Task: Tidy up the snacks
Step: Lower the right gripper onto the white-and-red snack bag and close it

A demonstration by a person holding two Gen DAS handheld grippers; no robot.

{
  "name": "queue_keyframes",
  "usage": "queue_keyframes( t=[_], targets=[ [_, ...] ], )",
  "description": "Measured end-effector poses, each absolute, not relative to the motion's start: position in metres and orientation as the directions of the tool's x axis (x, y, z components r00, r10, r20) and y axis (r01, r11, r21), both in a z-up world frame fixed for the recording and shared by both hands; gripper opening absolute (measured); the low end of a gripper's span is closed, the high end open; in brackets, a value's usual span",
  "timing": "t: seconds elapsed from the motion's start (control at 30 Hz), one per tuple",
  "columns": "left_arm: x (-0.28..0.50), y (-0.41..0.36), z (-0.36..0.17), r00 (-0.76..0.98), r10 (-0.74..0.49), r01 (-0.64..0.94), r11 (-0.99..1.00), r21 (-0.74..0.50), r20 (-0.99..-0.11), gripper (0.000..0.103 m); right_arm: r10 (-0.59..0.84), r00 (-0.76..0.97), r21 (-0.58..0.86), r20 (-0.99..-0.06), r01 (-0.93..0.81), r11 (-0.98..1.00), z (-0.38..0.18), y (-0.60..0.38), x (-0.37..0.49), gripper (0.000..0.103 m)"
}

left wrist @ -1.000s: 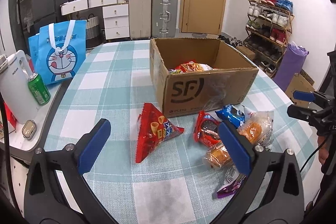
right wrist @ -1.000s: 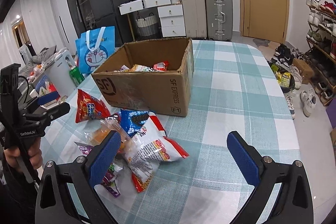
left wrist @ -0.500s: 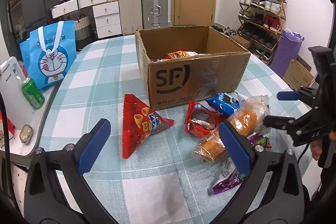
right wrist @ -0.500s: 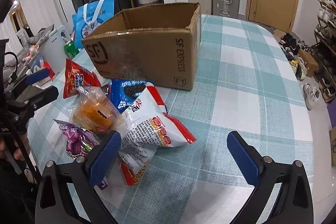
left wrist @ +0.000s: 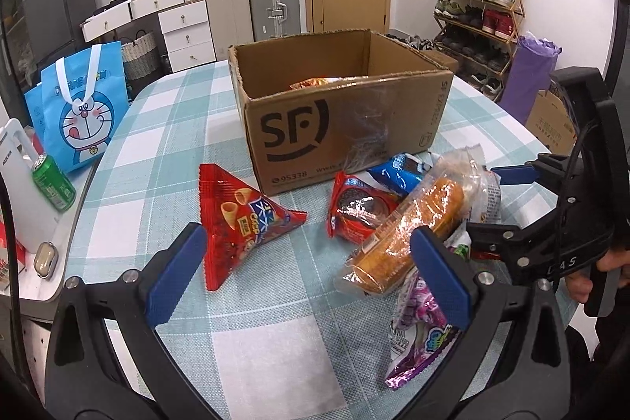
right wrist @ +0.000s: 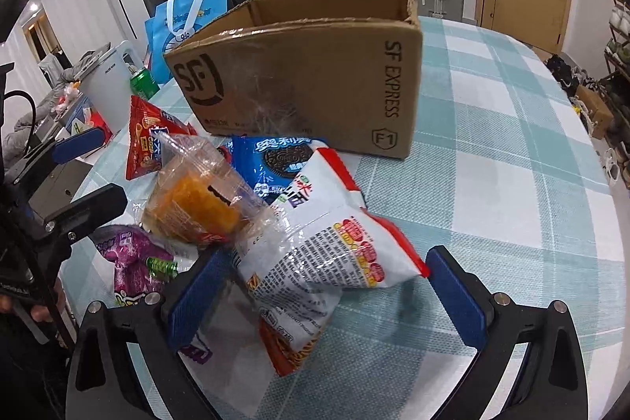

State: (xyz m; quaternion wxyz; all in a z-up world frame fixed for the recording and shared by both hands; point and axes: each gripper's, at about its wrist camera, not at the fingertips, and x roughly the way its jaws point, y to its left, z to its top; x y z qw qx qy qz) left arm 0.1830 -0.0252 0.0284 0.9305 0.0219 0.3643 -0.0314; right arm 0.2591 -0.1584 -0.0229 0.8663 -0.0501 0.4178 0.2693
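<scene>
White noodle pack (right wrist: 330, 262) front and centre, lying on the checked table (right wrist: 492, 160) just before the box (right wrist: 315, 73), and the right gripper (right wrist: 327, 296) is low over it, jaws spread wide with the pack sitting between the blue pads, one pad (right wrist: 199, 298) at its left edge, nothing clamped. It leans on the cake bag (right wrist: 193, 197) and the blue Oreo pack (right wrist: 275, 160) behind. The left gripper (left wrist: 307, 274) hovers level above the table, also gaping, gripping nothing; the red cone bag (left wrist: 240, 219) lies past its left pad, the cake bag (left wrist: 417, 231) and purple pouch (left wrist: 421, 329) by its right one (a red Oreo pack (left wrist: 358, 211) sits between). Some snacks are in the box (left wrist: 338, 113) already. Compared with a second ago, the right gripper has dropped and pushed forward: the noodle pack was ahead of the jaws then, now it's inside them. The left has edged closer too, the snacks looming larger.
</scene>
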Motion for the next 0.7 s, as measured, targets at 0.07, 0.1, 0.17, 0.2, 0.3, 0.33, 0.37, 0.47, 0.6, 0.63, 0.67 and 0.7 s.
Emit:
queue_keyframes(
  t=[0.07,0.1,0.17,0.2,0.3,0.33,0.37,0.47,0.6,0.63,0.67,0.7],
  targets=[
    [0.184,-0.026,0.026,0.729,-0.044,0.077,0.997,0.018,-0.683,0.103,0.421,0.506,0.13,-0.753,-0.513,0.849,-0.025,-0.155,0.258,0.101],
    [0.184,-0.026,0.026,0.73,-0.045,0.077,0.997,0.016,-0.682,0.103,0.423,0.504,0.13,-0.753,-0.516,0.847,-0.025,-0.155,0.258,0.097],
    [0.184,-0.026,0.025,0.729,-0.047,0.078,0.997,0.015,-0.683,0.103,0.436,0.494,0.143,-0.753,-0.523,0.84,-0.025,-0.156,0.257,0.094],
    [0.184,-0.026,0.026,0.729,-0.047,0.078,0.997,0.015,-0.683,0.103,0.438,0.495,0.143,-0.75,-0.524,0.839,-0.024,-0.157,0.257,0.091],
    [0.184,-0.026,0.026,0.729,-0.051,0.08,0.997,0.012,-0.683,0.103,0.453,0.496,0.157,-0.74,-0.528,0.834,-0.02,-0.163,0.256,0.084],
    [0.183,-0.026,0.026,0.729,-0.054,0.082,0.997,0.009,-0.682,0.103,0.459,0.5,0.162,-0.734,-0.527,0.834,-0.018,-0.165,0.256,0.084],
    [0.184,-0.027,0.025,0.729,-0.055,0.084,0.996,0.01,-0.682,0.103,0.461,0.504,0.164,-0.731,-0.526,0.835,-0.017,-0.167,0.256,0.083],
    [0.183,-0.027,0.026,0.73,-0.055,0.088,0.996,0.014,-0.681,0.103,0.482,0.503,0.179,-0.718,-0.535,0.826,-0.015,-0.171,0.256,0.077],
    [0.183,-0.028,0.026,0.729,-0.06,0.091,0.996,0.009,-0.682,0.103,0.487,0.518,0.167,-0.704,-0.545,0.821,-0.012,-0.172,0.253,0.069],
    [0.183,-0.028,0.026,0.728,-0.063,0.092,0.996,0.007,-0.683,0.103,0.491,0.521,0.164,-0.698,-0.551,0.818,-0.011,-0.174,0.252,0.068],
    [0.183,-0.028,0.025,0.728,-0.066,0.093,0.996,0.004,-0.683,0.103,0.494,0.524,0.163,-0.694,-0.554,0.817,-0.01,-0.175,0.252,0.065],
    [0.183,-0.028,0.026,0.727,-0.067,0.094,0.996,0.003,-0.683,0.103,0.495,0.527,0.161,-0.691,-0.556,0.816,-0.009,-0.176,0.252,0.064]
  ],
)
